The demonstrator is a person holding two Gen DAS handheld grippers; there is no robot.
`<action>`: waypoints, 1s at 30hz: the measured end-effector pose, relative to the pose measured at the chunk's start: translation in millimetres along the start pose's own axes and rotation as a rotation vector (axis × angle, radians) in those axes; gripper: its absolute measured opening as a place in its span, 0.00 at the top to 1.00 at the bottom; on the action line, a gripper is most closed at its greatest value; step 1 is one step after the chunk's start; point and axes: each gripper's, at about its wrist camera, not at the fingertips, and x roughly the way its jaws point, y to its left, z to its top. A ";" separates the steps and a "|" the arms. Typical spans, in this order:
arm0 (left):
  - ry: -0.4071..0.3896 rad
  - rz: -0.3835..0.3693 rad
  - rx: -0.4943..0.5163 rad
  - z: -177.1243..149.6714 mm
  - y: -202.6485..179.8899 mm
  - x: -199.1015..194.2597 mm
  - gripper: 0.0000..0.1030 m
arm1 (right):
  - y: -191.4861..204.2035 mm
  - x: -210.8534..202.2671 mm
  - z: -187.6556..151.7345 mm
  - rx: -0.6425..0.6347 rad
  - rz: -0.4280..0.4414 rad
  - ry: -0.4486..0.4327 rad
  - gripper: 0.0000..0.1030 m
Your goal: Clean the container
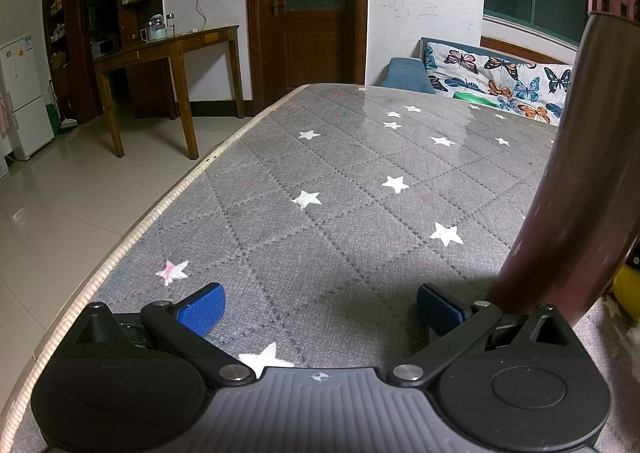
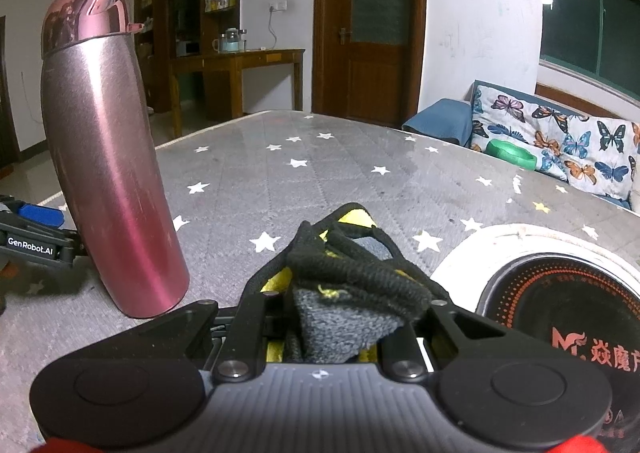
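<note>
A tall pink metal bottle (image 2: 116, 181) with a glossy flip lid stands upright on the grey star-patterned table mat (image 2: 320, 173). In the left wrist view the same bottle (image 1: 576, 181) rises just right of my left gripper (image 1: 320, 309), which is open with blue pads and nothing between them. My right gripper (image 2: 344, 293) is shut on a bunched grey, black and yellow cloth (image 2: 352, 277), to the right of the bottle and apart from it. The left gripper's blue pad (image 2: 40, 213) shows at the left edge, beside the bottle's base.
A round black induction cooker (image 2: 560, 305) with a white rim lies at the right. A green bowl (image 2: 512, 153) and butterfly-print cushions (image 2: 560, 141) sit beyond the table's far edge. The mat's left edge (image 1: 132, 229) drops to tiled floor; a wooden side table (image 1: 168, 53) stands farther back.
</note>
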 end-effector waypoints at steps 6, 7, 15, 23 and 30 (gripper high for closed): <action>0.000 -0.001 -0.001 0.6 0.7 -0.4 0.00 | 2.8 -1.0 0.1 0.006 0.002 0.000 0.84; 0.000 -0.001 -0.001 0.6 0.6 -0.5 0.00 | 3.2 -1.1 0.1 0.006 0.001 0.000 0.84; 0.000 -0.001 -0.001 0.4 1.2 -1.2 0.00 | 3.4 -0.7 0.3 0.005 0.001 -0.002 0.84; 0.000 -0.002 -0.002 0.3 2.3 -2.1 0.00 | 1.7 -1.0 0.1 0.009 0.003 -0.003 0.84; 0.000 -0.003 -0.002 0.4 2.3 -2.0 0.00 | 0.5 -0.5 0.1 0.015 0.008 -0.004 0.84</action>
